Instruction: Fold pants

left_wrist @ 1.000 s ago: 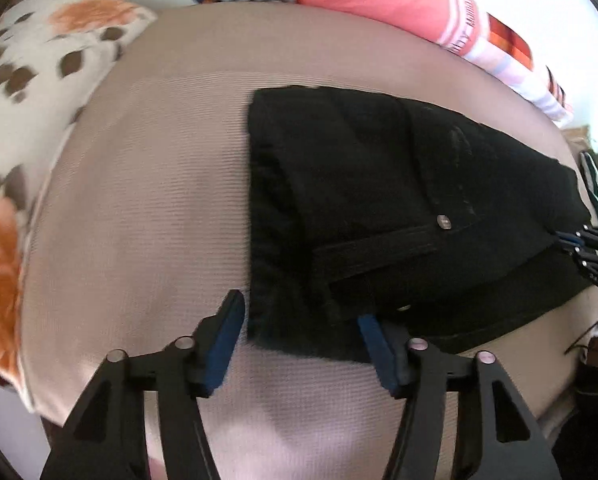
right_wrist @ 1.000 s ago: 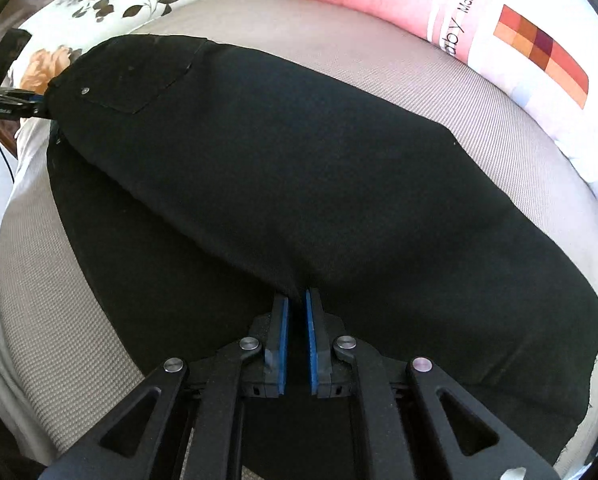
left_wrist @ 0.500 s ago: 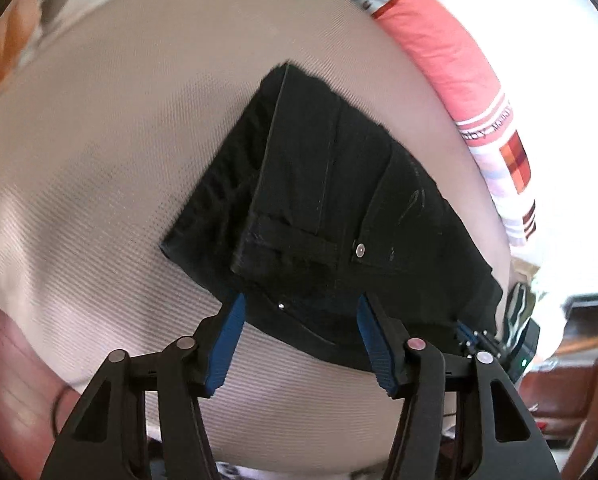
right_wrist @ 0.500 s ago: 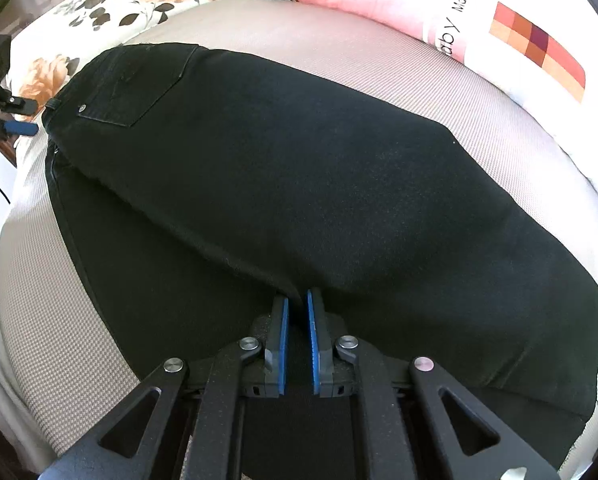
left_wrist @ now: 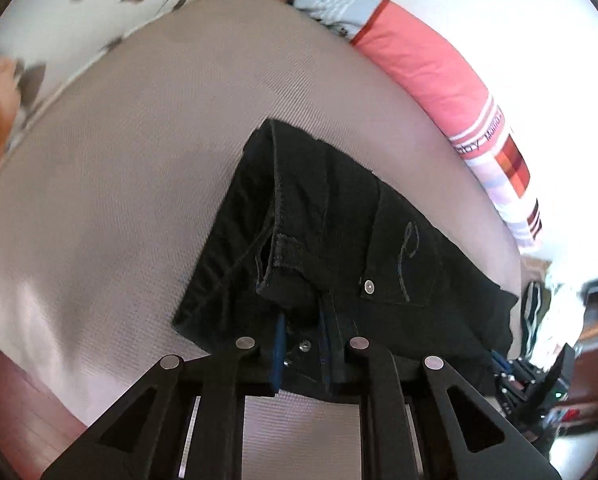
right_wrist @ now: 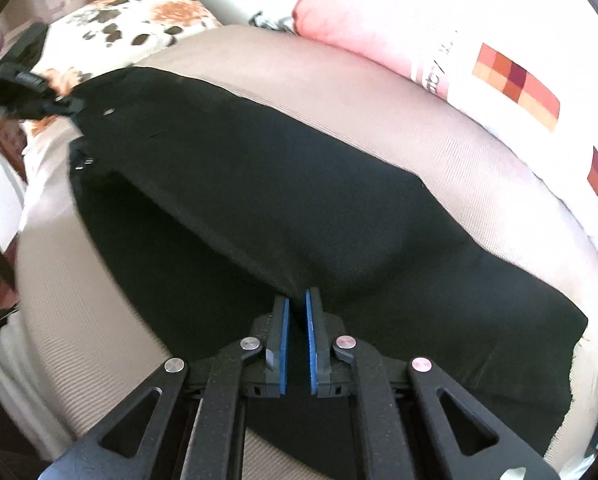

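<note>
Black pants (left_wrist: pixel 339 220) lie on a beige bed, folded lengthwise with one leg over the other. In the left wrist view my left gripper (left_wrist: pixel 303 328) is shut on the waistband, next to a back pocket with a silver rivet (left_wrist: pixel 368 287). In the right wrist view the pants (right_wrist: pixel 299 192) stretch from the waist at far left to the hems at right. My right gripper (right_wrist: pixel 295 300) is shut on the edge of the upper leg near mid-length, lifting it slightly. The left gripper (right_wrist: pixel 27 96) shows at the far left, at the waist.
The beige bed cover (left_wrist: pixel 119 160) spreads to the left of the pants. A pink and white pillow (left_wrist: pixel 439 80) lies along the far right side. A floral pillow (right_wrist: pixel 131 24) sits at the head. The bed edge and wooden floor (left_wrist: pixel 15 400) are at lower left.
My left gripper was open above the waistband and has closed on it. The right gripper kept its hold on the leg edge, and the cloth rose slightly.
</note>
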